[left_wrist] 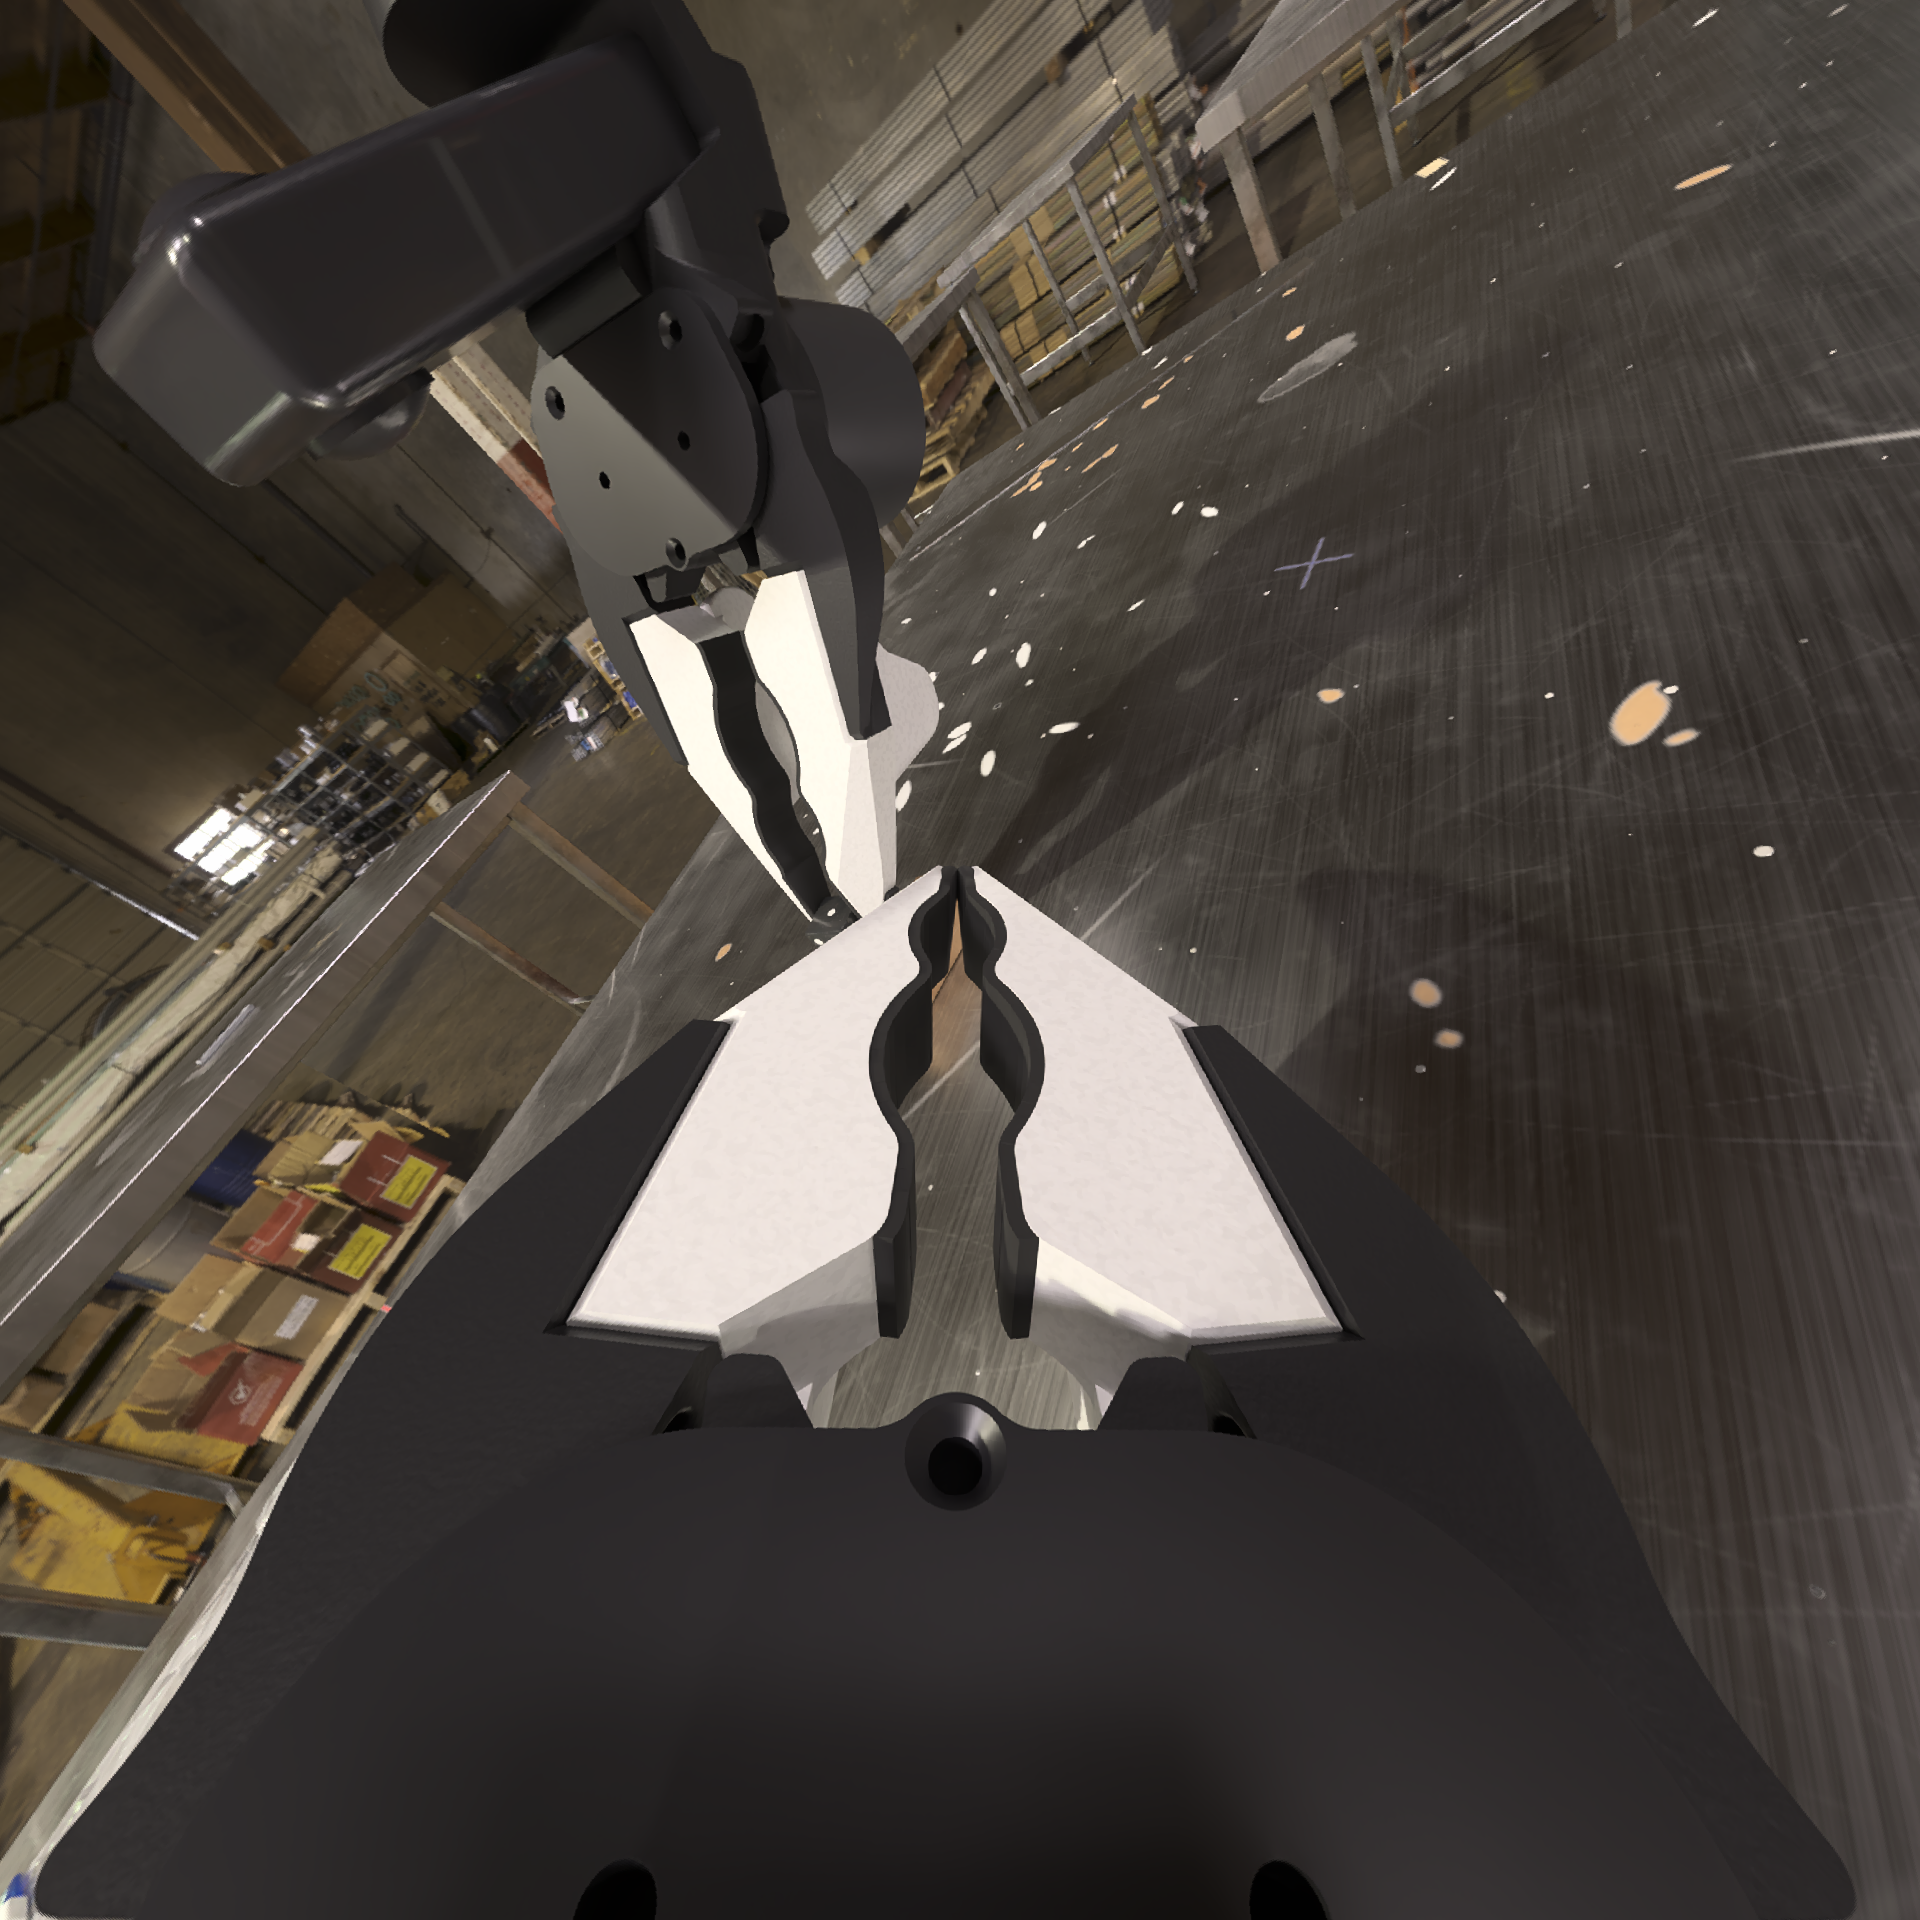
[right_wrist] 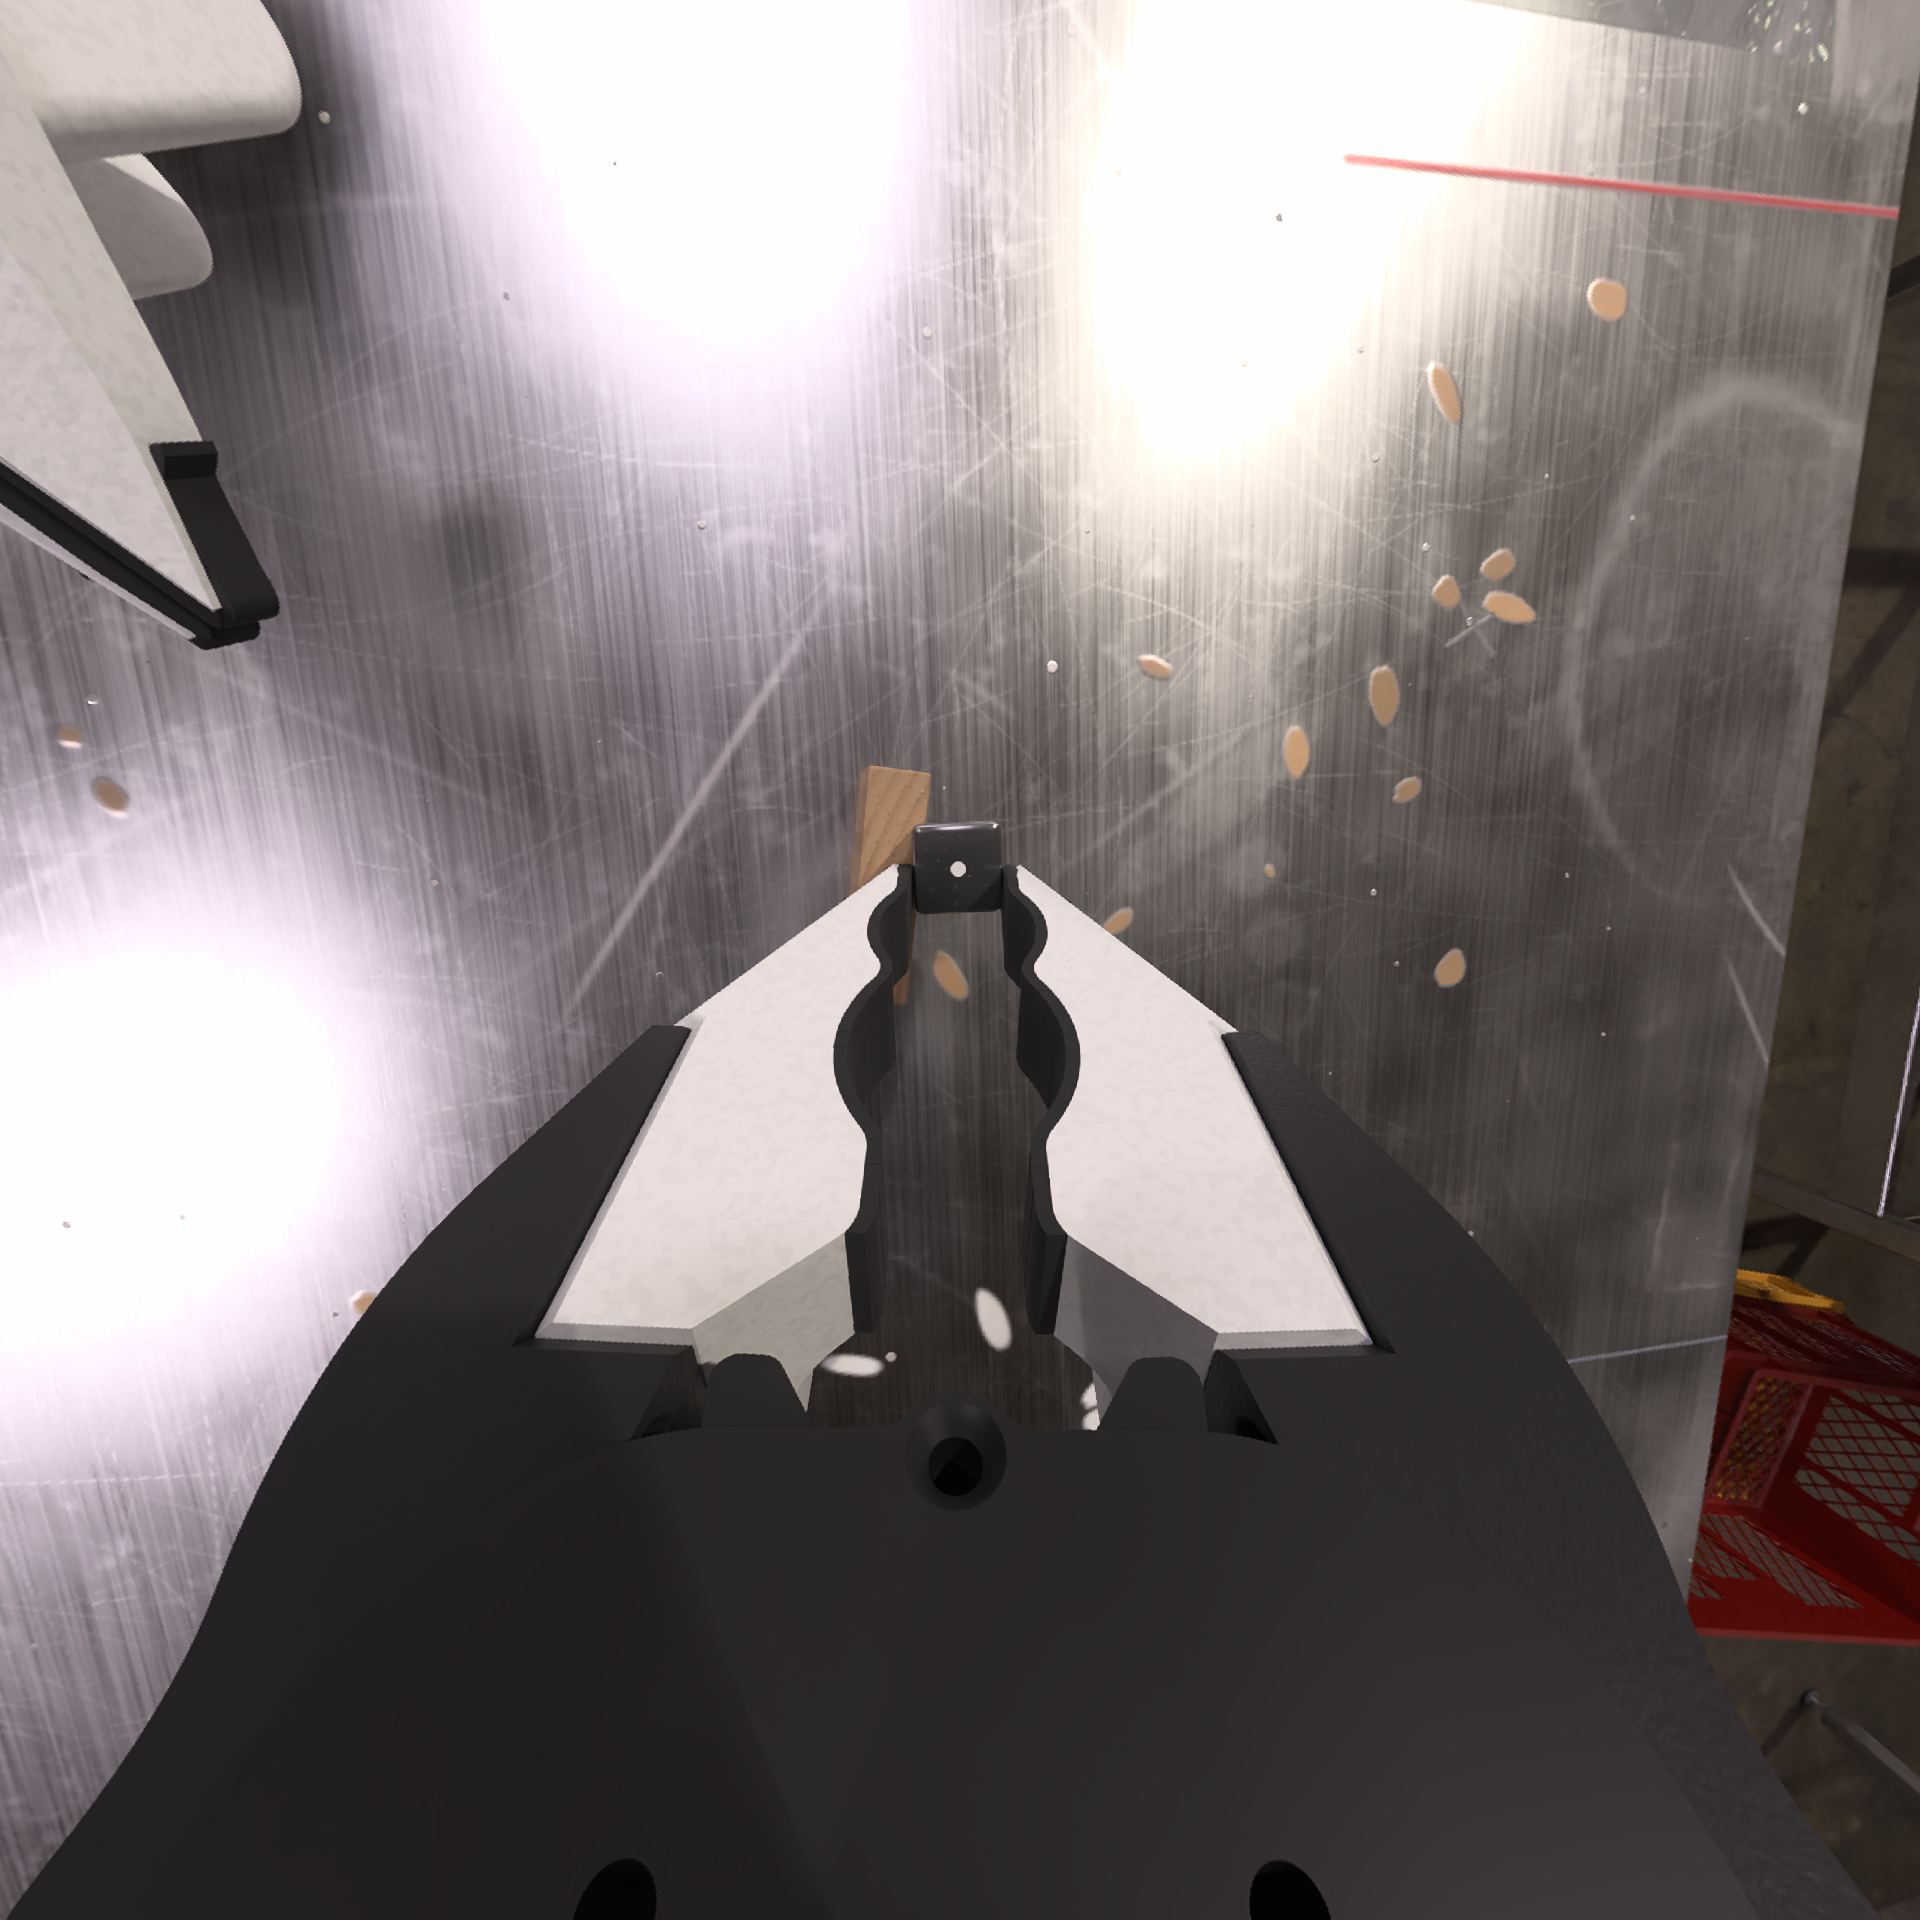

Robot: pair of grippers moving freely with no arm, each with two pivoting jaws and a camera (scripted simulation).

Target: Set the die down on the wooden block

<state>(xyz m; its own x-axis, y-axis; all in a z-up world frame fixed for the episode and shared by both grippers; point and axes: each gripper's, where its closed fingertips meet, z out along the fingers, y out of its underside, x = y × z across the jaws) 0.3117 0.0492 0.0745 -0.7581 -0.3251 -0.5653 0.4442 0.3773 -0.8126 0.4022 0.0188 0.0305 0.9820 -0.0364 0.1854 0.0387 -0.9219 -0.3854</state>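
Note:
In the right wrist view my right gripper (right_wrist: pixel 957 878) is shut on a small dark die (right_wrist: pixel 957 871) with one white pip, held at the fingertips above the table. The light wooden block (right_wrist: pixel 888 821) stands just behind and left of the die, partly hidden by my left-hand finger. In the left wrist view my left gripper (left_wrist: pixel 956 883) is shut and empty, its tips touching; a sliver of the block (left_wrist: pixel 948 1003) shows through the gap between its fingers. The right gripper (left_wrist: pixel 831 912) comes down from the upper left, its tips beside mine. The die is hidden in this view.
The scratched metal table (right_wrist: pixel 1351 1039) carries tan and white flecks and strong glare. Its edge (right_wrist: pixel 1860 831) runs down the right, with a red crate (right_wrist: pixel 1829 1475) below. A finger of the left gripper (right_wrist: pixel 104 447) is at the top left. Shelves with cardboard boxes (left_wrist: pixel 312 1247) lie beyond the table.

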